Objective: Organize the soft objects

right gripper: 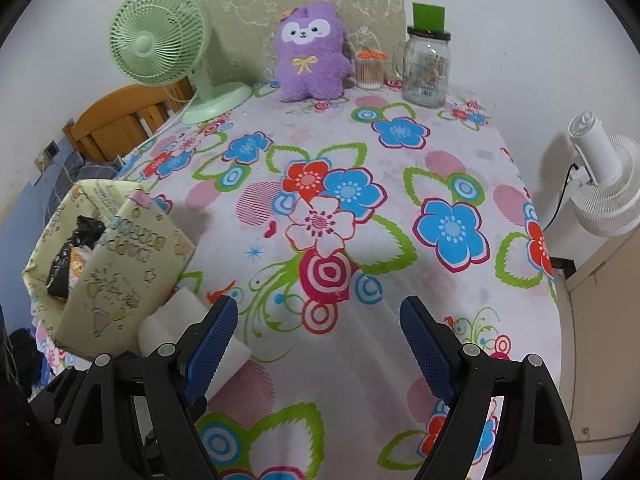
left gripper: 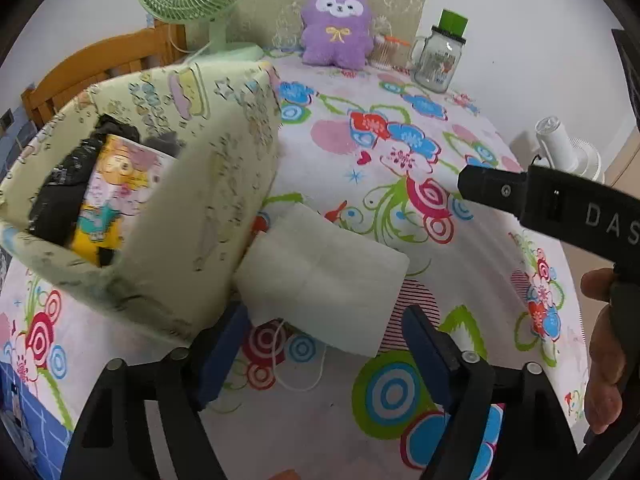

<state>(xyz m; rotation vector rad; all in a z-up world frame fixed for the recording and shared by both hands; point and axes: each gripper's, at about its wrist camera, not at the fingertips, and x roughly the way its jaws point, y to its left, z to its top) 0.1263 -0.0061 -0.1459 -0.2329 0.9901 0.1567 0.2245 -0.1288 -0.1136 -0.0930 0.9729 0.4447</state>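
Two wrist cameras look down over a bench covered with a white cloth (right gripper: 400, 240) printed in bright flowers and rings.

In the left wrist view, the left claw (left gripper: 324, 354) fills the lower edge, its two blue-padded fingers standing well apart. A white foam block (left gripper: 320, 276) lies on the cloth just ahead of them, its near corner reaching into the gap; the pads do not press on it. The block's left end touches a pale green fabric storage box (left gripper: 172, 208) at the left of the frame. Inside the open box are a yellow cartoon-printed soft item (left gripper: 116, 196) and something black and crumpled (left gripper: 60, 192). At the right edge, the black body of the right claw's handle (left gripper: 560, 200) crosses the frame, with part of a hand (left gripper: 604, 344) below it.

In the right wrist view, the right claw (right gripper: 322, 346) also has its fingers spread wide, with only bare cloth between them. The foam block (right gripper: 176, 324) shows at lower left, partly behind the left finger, beside the green box (right gripper: 132, 272).

Along the far edge of the bench, at the top of both frames, stand a mint-green desk fan (right gripper: 160, 48), a purple plush toy (right gripper: 310, 52), a small jar of cotton swabs (right gripper: 370, 68) and a glass mug jar (right gripper: 426, 68) with a green topper. A white fan (right gripper: 604, 184) stands off the bench at the right, and a wooden headboard (right gripper: 120, 120) shows at the upper left.
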